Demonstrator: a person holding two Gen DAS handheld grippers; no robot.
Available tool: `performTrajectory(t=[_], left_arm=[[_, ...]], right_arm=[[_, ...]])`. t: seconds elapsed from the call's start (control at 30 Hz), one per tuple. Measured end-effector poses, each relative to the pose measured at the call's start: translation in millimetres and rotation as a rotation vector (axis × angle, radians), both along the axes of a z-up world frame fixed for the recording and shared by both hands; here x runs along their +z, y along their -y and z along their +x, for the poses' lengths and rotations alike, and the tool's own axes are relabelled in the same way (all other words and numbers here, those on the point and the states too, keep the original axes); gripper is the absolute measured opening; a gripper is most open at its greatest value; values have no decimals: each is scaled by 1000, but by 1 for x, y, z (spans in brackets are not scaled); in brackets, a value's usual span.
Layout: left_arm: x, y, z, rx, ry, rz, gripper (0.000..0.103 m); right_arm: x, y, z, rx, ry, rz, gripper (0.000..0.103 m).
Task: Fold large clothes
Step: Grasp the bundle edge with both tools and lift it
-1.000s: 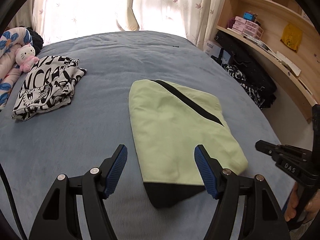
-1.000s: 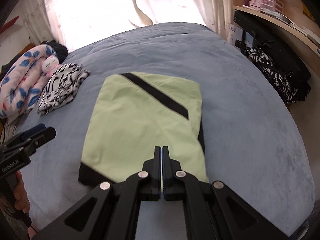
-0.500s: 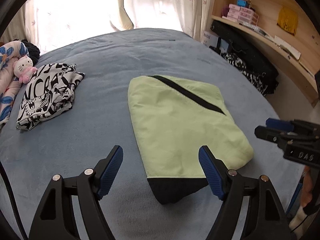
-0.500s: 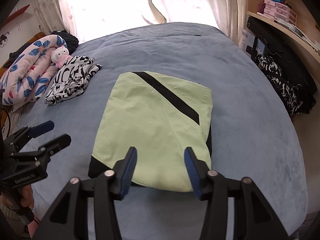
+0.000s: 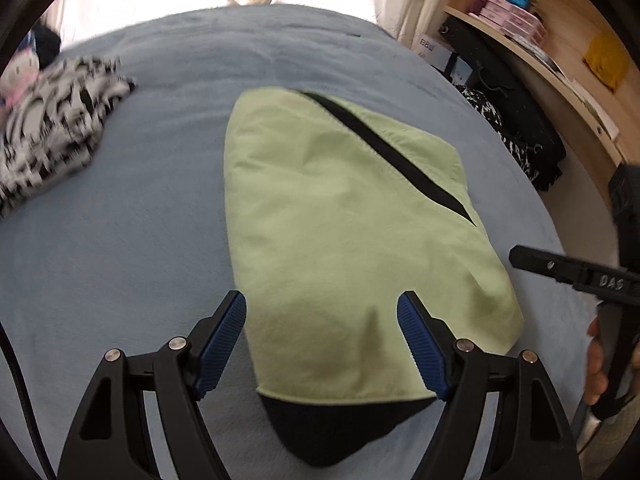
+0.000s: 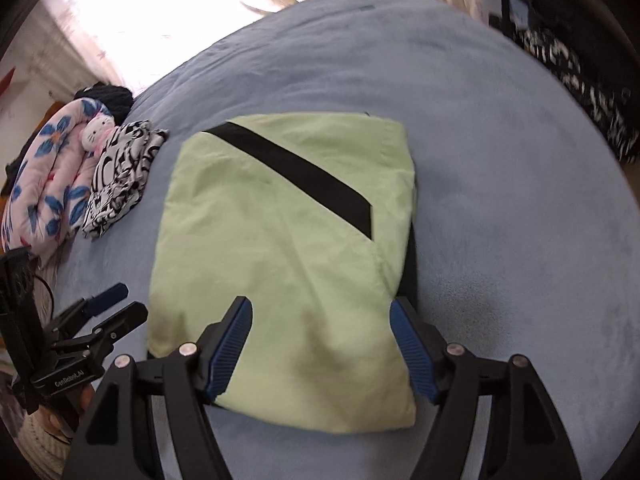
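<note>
A light green garment (image 5: 344,240) with a black diagonal stripe lies folded into a rectangle on the blue bed (image 5: 120,248); a black part sticks out at its near end. It also shows in the right wrist view (image 6: 288,248). My left gripper (image 5: 322,340) is open and empty, its jaws straddling the garment's near left end. My right gripper (image 6: 322,344) is open and empty over the near right end. Each gripper shows in the other's view: the right one at the right edge (image 5: 568,272), the left one at the left edge (image 6: 96,320).
A folded black-and-white patterned garment (image 6: 120,176) lies on the bed's left side, next to a floral blanket (image 6: 44,188) and a plush cat (image 6: 94,136). Dark clothes (image 5: 516,136) and wooden shelves (image 5: 560,52) stand right of the bed. Curtains (image 6: 160,12) hang behind.
My right gripper has opened from shut to wide open. Both grippers have pulled back, then moved in low over the garment's near end. The garment has not moved.
</note>
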State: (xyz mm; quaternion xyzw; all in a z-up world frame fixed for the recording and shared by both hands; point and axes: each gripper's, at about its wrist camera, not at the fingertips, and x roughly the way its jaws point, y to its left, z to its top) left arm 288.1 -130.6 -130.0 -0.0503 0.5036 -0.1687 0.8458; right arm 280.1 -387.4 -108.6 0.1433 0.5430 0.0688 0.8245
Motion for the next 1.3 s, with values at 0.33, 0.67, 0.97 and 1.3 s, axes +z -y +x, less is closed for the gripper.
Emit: performTrajectory(t=[0.33,0.67,0.97,1.3], left_arm=[[-33,1,25,40,-37,-46,85],[-57,-9,43,67,-91,-119,92],[-84,-10,56,56,-151,-210,97],[-86,8,59,20,-123,-125,96]], right_arm=[[-52,32,15,-5,-69,115,72],[-77,41,26,25,-94,221,72],[-89,20,49,89,-51,329,72],[-90,8,51,86,-21,248,39]])
